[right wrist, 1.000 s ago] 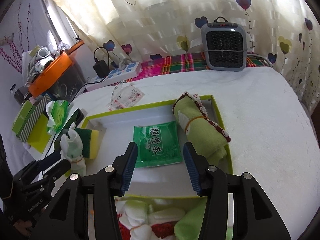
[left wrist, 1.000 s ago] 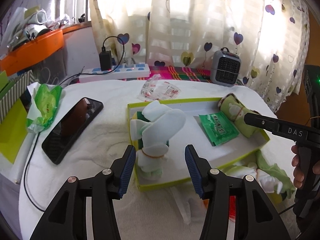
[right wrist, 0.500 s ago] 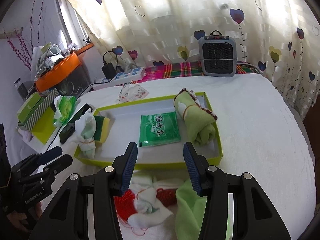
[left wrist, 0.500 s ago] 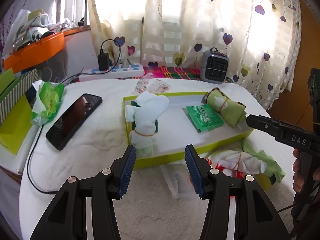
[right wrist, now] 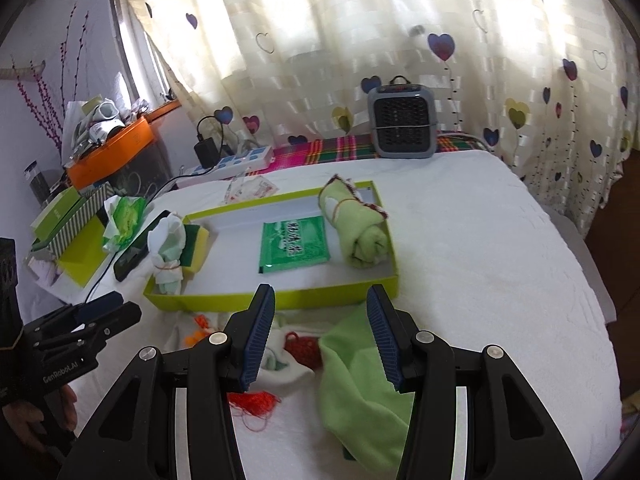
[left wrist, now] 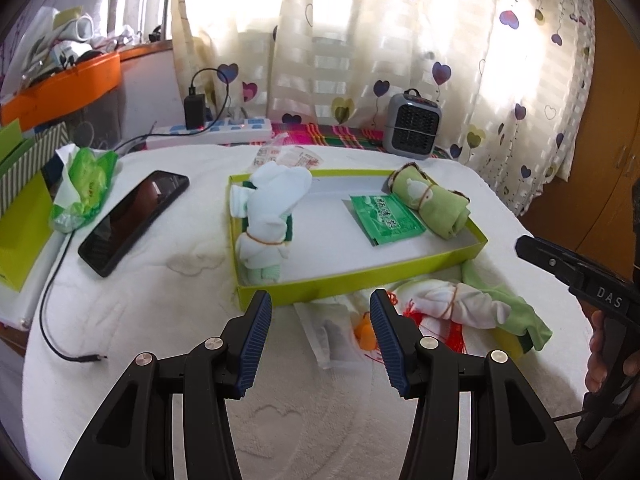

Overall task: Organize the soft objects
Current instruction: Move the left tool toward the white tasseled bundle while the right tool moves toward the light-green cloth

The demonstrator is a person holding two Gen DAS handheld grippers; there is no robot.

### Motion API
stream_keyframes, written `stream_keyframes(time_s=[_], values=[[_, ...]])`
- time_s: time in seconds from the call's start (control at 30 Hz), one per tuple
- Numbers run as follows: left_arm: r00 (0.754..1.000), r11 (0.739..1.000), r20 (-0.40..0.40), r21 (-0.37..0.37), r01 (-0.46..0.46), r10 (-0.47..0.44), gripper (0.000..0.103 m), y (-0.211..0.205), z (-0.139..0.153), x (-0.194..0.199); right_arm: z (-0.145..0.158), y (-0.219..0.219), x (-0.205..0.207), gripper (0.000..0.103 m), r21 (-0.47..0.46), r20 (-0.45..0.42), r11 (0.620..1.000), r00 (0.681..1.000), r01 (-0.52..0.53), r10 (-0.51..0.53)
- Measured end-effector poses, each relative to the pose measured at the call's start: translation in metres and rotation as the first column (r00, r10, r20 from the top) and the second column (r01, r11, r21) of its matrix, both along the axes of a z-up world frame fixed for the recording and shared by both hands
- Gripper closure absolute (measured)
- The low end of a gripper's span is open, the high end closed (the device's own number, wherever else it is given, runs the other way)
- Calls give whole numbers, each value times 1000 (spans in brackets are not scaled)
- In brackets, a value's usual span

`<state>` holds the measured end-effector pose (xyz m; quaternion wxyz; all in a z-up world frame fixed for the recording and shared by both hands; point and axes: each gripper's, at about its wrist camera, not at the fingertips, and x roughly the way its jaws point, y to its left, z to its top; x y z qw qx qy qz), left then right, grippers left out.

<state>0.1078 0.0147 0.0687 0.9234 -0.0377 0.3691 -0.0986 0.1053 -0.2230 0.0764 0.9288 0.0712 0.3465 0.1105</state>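
Both grippers are held low over the white tabletop [right wrist: 480, 240], near side of the tray [left wrist: 360, 278]. The left gripper [left wrist: 320, 336] and right gripper [right wrist: 320, 336] are seen with jaws wide apart and empty. A green cloth [right wrist: 360, 392] lies under the right jaws; a tied white bundle [left wrist: 456, 306] is just right of the left jaws.

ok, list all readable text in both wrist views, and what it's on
"DAS": side of the right gripper, seen from the left wrist.
"GenRoboLAI", roughly; the small print is hard to make out: side of the left gripper, seen from the right wrist.
Green sachet in the tray: printed characters, too blurred to read.
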Motion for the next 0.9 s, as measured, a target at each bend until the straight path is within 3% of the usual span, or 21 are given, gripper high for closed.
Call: stream_keyframes(time_s=[0.47,0.63,0.9], values=[[999,1000,-31,-8,28,-28,53,-15,-9,-5,-14,-32,-24,52,4,-24,999,999,38,-37],[998,999,-44,-8,38,-39,53,-20,-12,-6,-22,-33,-26,50,26,-53,1000,999,3,-2],[997,999,-54,-3,48,-48,53,-24,-14,-6,-30,-18,-28,49,-49,-63,996,996,-73,70]])
